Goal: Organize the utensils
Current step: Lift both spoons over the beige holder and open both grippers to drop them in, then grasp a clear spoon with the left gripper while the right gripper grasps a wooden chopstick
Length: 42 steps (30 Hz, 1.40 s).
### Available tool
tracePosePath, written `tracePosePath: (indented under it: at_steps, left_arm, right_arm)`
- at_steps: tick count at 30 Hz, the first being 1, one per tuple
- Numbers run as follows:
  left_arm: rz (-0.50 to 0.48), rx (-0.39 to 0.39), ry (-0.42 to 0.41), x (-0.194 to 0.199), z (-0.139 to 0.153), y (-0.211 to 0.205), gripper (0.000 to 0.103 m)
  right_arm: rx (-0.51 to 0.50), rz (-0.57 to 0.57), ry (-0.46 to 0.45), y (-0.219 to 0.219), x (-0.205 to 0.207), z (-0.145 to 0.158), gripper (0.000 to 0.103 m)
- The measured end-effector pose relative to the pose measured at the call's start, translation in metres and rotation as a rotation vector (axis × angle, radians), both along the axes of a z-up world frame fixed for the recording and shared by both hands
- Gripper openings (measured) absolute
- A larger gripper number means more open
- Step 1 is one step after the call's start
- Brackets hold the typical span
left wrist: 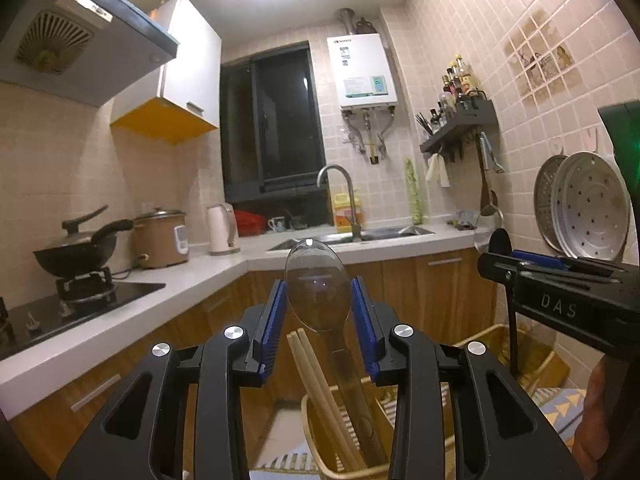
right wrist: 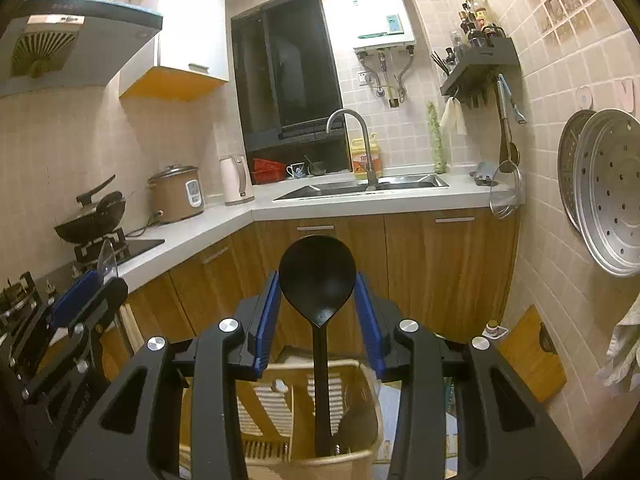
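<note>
In the left wrist view, a clear plastic spoon stands bowl-up in a cream slatted utensil holder beside wooden chopsticks. My left gripper has its blue pads on either side of the spoon's bowl, touching or nearly touching its edges. In the right wrist view, a black spoon stands bowl-up in a cream holder. My right gripper flanks its bowl the same way. Whether either grip is closed tight is unclear. The right gripper also shows in the left wrist view, the left gripper in the right wrist view.
A white L-shaped counter carries a sink with tap, kettle, rice cooker and a wok on the stove. Wooden cabinets stand ahead. Steamer trays hang on the right wall.
</note>
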<state>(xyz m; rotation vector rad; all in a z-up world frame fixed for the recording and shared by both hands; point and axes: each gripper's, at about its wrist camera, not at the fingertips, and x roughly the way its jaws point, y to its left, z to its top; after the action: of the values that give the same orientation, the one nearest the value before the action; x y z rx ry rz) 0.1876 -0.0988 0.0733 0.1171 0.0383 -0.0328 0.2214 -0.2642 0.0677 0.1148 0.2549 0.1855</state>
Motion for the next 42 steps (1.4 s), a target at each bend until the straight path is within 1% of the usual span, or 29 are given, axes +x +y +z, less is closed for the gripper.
tracePosePath:
  at_steps: [1,2,3,4,5,7,9,10,12,13,15,16,17,18,19,22,24,25,26,28,30,33,35,36,38,42]
  left_arm:
    - [-0.02,-0.011,0.008,-0.002,0.0,0.003,0.034]
    - [-0.036,-0.022,0.015,-0.005,0.001,0.006,0.035]
    - [-0.045,-0.027,0.021,-0.008,0.002,0.008,0.039]
    - [-0.052,-0.029,0.025,-0.01,0.003,0.01,0.044]
    - [-0.063,-0.032,0.033,-0.014,0.006,0.012,0.046]
    - [-0.069,-0.04,0.04,-0.026,0.014,0.018,0.046]
    - [-0.089,-0.056,0.046,-0.04,0.024,0.025,0.046]
    - [-0.105,-0.068,0.059,-0.048,0.032,0.03,0.049]
    - [-0.137,-0.087,0.099,-0.06,0.043,0.037,0.052]
    - [-0.154,-0.092,0.128,-0.065,0.046,0.039,0.052]
    - [-0.205,-0.093,0.227,-0.075,0.051,0.043,0.052]
    - [-0.232,-0.089,0.299,-0.078,0.049,0.044,0.052]
    - [-0.254,-0.082,0.361,-0.08,0.044,0.043,0.052]
    - [-0.266,-0.079,0.406,-0.081,0.04,0.043,0.052]
    - [-0.275,-0.075,0.455,-0.081,0.033,0.042,0.052]
    - [-0.304,-0.062,0.631,-0.076,0.004,0.04,0.052]
    - [-0.314,-0.036,0.721,-0.072,-0.017,0.038,0.052]
    - [-0.31,-0.025,0.748,-0.07,-0.025,0.037,0.052]
    - [-0.303,-0.008,0.801,-0.065,-0.039,0.035,0.052]
    - [-0.312,0.002,0.882,-0.057,-0.057,0.034,0.052]
    - [-0.326,0.015,0.933,-0.052,-0.072,0.033,0.052]
    - [-0.339,0.048,0.985,-0.046,-0.092,0.028,0.052]
    - [-0.343,0.068,1.005,-0.044,-0.103,0.025,0.052]
    - [-0.344,0.074,1.012,-0.041,-0.107,0.023,0.052]
    - [-0.353,0.084,1.022,-0.039,-0.113,0.018,0.052]
    - [-0.361,0.108,1.024,-0.041,-0.122,0.013,0.052]
  right_arm:
    - [0.002,0.022,0.014,-0.003,-0.004,0.0,0.04]
    - [0.011,0.038,0.022,-0.005,-0.008,0.002,0.056]
    - [0.021,0.044,0.019,-0.008,-0.012,0.004,0.063]
    - [0.033,0.046,0.007,-0.014,-0.019,0.009,0.074]
    - [0.035,0.052,0.0,-0.019,-0.026,0.015,0.075]
    - [0.035,0.07,0.014,-0.026,-0.036,0.026,0.074]
    - [0.039,0.063,0.023,-0.033,-0.051,0.036,0.075]
    - [0.021,0.053,0.04,-0.034,-0.06,0.042,0.075]
    - [-0.017,0.075,0.091,-0.035,-0.072,0.05,0.075]
    - [-0.049,0.086,0.143,-0.033,-0.081,0.051,0.075]
    - [-0.089,0.087,0.221,-0.031,-0.089,0.048,0.075]
    - [-0.116,0.09,0.295,-0.029,-0.093,0.042,0.075]
    - [-0.139,0.093,0.364,-0.028,-0.095,0.034,0.075]
    - [-0.155,0.092,0.418,-0.027,-0.095,0.026,0.075]
    - [-0.18,0.093,0.521,-0.025,-0.096,0.011,0.075]
    - [-0.172,0.143,0.681,-0.023,-0.101,-0.021,0.075]
    - [-0.159,0.168,0.736,-0.022,-0.106,-0.034,0.075]
    - [-0.144,0.184,0.774,-0.021,-0.108,-0.042,0.075]
    - [-0.123,0.203,0.813,-0.02,-0.11,-0.05,0.075]
    - [-0.091,0.221,0.877,-0.019,-0.111,-0.065,0.075]
    - [-0.072,0.237,0.912,-0.016,-0.113,-0.078,0.075]
    - [-0.063,0.232,0.943,-0.009,-0.113,-0.09,0.074]
    - [-0.048,0.222,0.96,-0.008,-0.113,-0.096,0.068]
    - [-0.037,0.208,0.969,-0.011,-0.112,-0.099,0.066]
    - [-0.04,0.185,0.974,-0.016,-0.109,-0.103,0.055]
    - [-0.066,0.135,1.004,-0.032,-0.106,-0.115,0.04]
